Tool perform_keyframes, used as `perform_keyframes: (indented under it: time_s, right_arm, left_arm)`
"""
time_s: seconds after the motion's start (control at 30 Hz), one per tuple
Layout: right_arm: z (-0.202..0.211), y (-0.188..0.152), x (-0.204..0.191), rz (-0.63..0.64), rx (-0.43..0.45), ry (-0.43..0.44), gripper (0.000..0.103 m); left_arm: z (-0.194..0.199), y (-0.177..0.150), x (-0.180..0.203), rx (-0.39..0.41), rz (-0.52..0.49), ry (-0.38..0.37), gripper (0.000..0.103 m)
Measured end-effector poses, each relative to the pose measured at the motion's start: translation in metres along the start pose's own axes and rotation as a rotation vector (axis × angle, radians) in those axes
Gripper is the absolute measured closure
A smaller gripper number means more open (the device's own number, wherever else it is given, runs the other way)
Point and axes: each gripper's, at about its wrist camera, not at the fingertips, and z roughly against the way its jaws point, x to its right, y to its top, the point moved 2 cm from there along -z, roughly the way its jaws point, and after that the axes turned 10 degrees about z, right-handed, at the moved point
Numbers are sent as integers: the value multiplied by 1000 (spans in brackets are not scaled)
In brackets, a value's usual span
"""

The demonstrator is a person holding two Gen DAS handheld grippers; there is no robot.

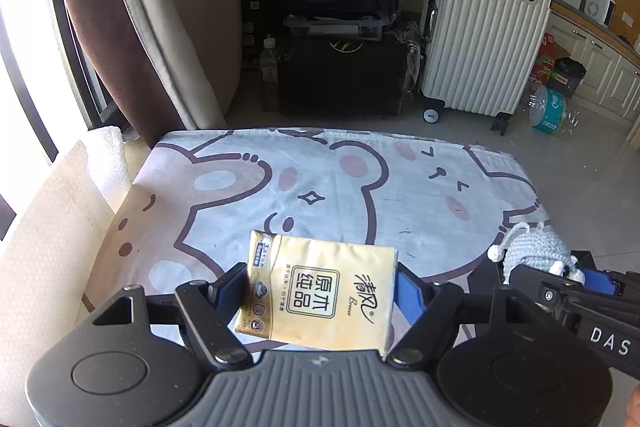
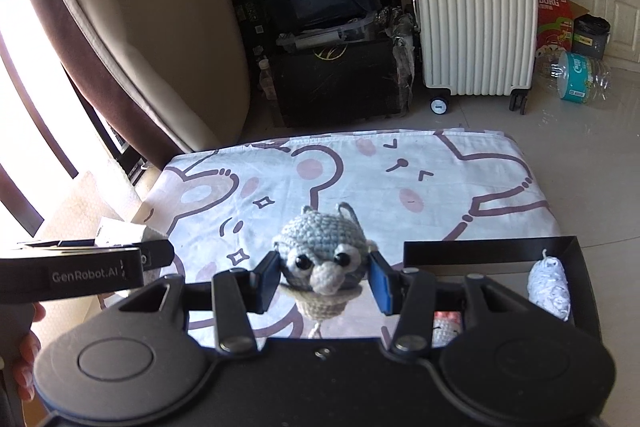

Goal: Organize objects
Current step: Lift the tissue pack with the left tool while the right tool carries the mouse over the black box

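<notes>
My left gripper (image 1: 320,291) is shut on a yellow tissue pack (image 1: 320,291) with Chinese print and holds it above the bear-print cloth (image 1: 320,187). My right gripper (image 2: 324,279) is shut on a grey crocheted toy (image 2: 320,247) with black eyes and a pale snout, above the same cloth (image 2: 400,179). That toy also shows in the left wrist view (image 1: 536,251) at the right, held in the right gripper's fingers (image 1: 560,291). A black box (image 2: 500,251) at the right holds a white crocheted piece (image 2: 550,287) and a pink-and-white one (image 2: 446,327).
The cloth covers a low table; tiled floor (image 1: 520,139) lies beyond its far edge. A white suitcase (image 1: 480,47), a dark crate stack (image 1: 340,67) and curtains (image 1: 120,27) stand behind. A white paper roll (image 1: 60,227) is at the left. The left gripper's body (image 2: 80,273) shows at the left.
</notes>
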Motion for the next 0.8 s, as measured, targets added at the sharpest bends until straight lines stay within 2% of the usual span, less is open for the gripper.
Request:
perform_keyframes:
  time_s: [0.43, 0.8]
  right_arm:
    - [10, -5, 29, -26, 2, -6, 55]
    - [21, -9, 66, -78, 24, -47, 55]
  left_arm:
    - [-6, -10, 13, -13, 27, -31, 27]
    - [-10, -13, 57, -9, 8, -123, 27]
